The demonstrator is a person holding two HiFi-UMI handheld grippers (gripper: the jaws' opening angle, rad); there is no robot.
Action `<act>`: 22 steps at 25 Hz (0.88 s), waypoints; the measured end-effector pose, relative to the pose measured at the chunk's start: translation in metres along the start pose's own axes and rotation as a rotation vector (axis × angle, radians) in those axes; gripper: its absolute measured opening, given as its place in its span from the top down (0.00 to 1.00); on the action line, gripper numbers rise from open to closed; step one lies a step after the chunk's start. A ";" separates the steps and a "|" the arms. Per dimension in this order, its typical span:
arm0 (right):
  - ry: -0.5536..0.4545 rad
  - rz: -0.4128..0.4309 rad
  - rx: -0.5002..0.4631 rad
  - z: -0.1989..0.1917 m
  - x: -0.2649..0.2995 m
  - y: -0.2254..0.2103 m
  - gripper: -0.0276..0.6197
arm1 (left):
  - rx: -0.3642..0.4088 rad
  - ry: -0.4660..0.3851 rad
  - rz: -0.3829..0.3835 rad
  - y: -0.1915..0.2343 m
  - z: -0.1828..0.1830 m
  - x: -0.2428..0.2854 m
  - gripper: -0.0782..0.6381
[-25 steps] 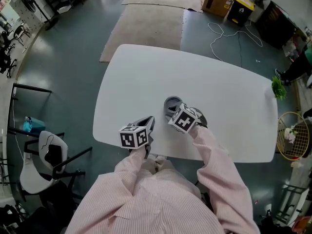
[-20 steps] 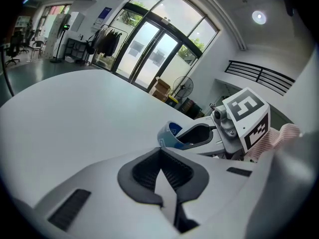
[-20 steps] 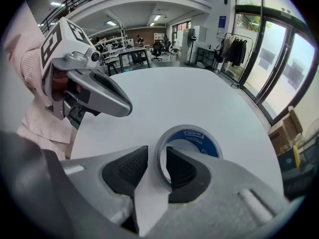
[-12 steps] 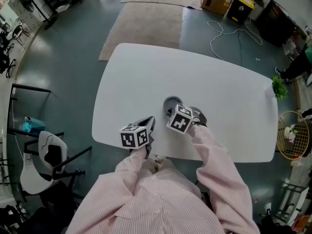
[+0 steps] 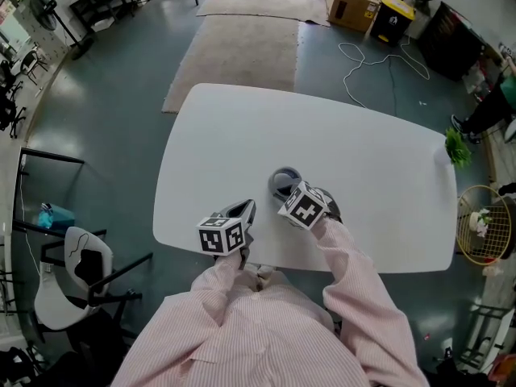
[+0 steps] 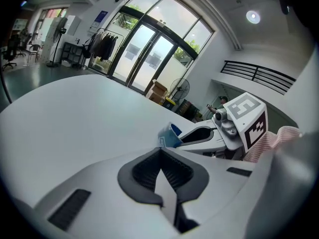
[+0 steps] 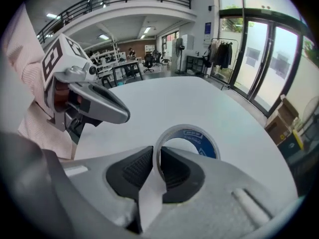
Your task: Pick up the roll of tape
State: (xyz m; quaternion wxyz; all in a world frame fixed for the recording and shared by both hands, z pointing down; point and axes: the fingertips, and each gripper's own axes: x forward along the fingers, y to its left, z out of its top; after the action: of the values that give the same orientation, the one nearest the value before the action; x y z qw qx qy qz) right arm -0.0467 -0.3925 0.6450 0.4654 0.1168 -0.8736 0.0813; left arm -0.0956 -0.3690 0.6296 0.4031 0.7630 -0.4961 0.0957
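Note:
The roll of tape (image 5: pixel 284 179), clear with a blue core, sits near the middle of the white table (image 5: pixel 339 135), just beyond my right gripper (image 5: pixel 282 192). In the right gripper view the roll of tape (image 7: pixel 192 140) stands tilted, with its near wall between the ribbed pads (image 7: pixel 137 167). The jaws of my right gripper (image 7: pixel 158 166) are closing and the pads press on that wall. My left gripper (image 5: pixel 245 210) rests near the table's front edge, to the left of the roll and apart from it. My left gripper (image 6: pixel 160 152) is shut with nothing in it; the tape (image 6: pixel 169 136) shows just past its tips.
A beige rug (image 5: pixel 242 43) lies on the floor beyond the table, with cardboard boxes (image 5: pixel 355 2) and loose cable (image 5: pixel 379 59) behind. A white chair (image 5: pixel 76 276) stands at the left and a wire basket (image 5: pixel 484 224) at the right.
My right gripper has nudged slightly over the roll of tape. The left gripper has stayed where it was. The head view has shifted a little.

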 end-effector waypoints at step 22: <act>-0.709 -0.046 0.582 0.029 -0.102 -0.013 0.88 | 0.246 -0.164 -0.095 -0.049 0.060 -0.031 0.89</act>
State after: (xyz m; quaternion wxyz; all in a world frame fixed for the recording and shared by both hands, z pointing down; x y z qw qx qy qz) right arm -0.0113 -0.3993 0.5444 0.0871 0.2828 -0.9169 0.2677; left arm -0.0849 -0.3817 0.5473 0.2689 0.8345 -0.4752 0.0741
